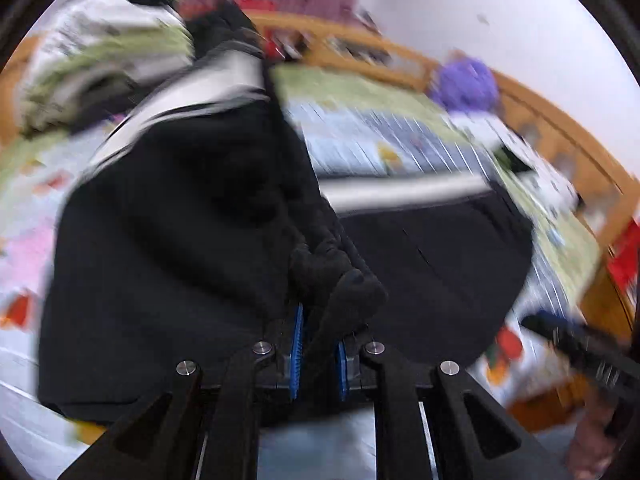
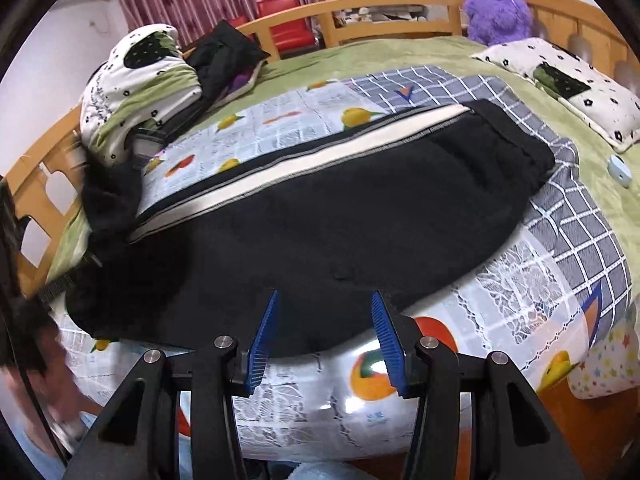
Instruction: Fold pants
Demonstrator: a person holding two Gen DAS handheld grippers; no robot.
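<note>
While the left wrist view was smeared by motion blur, the left gripper (image 1: 318, 344) could be seen with its blue-padded jaws pinching a bunched fold of the black pants (image 1: 168, 264), which rose from the pads and hung as a lifted, draped mass across the left and centre of the frame. A white side stripe (image 1: 188, 100) ran along the raised portion, and a second stretch of black cloth lay flat on the patterned sheet (image 1: 360, 148) to the right. Beyond it stood the wooden bed rail (image 1: 532, 108) and a purple plush toy (image 1: 466, 84), both blurred; the right gripper (image 1: 580, 344) entered at the lower right edge, its jaw state unreadable there. In the right wrist view, which was sharp, the right gripper (image 2: 324, 340) hovered with its jaws spread apart and holding nothing, just above the near edge of the pants (image 2: 340, 216). The garment lay lengthwise across the fruit-printed sheet (image 2: 280, 120) on the bed, its white stripe (image 2: 304, 152) along the far edge and its left end lifted and bunched. A spotted pillow (image 2: 576, 84) and the plush toy (image 2: 498, 10) sat at the far right.
</note>
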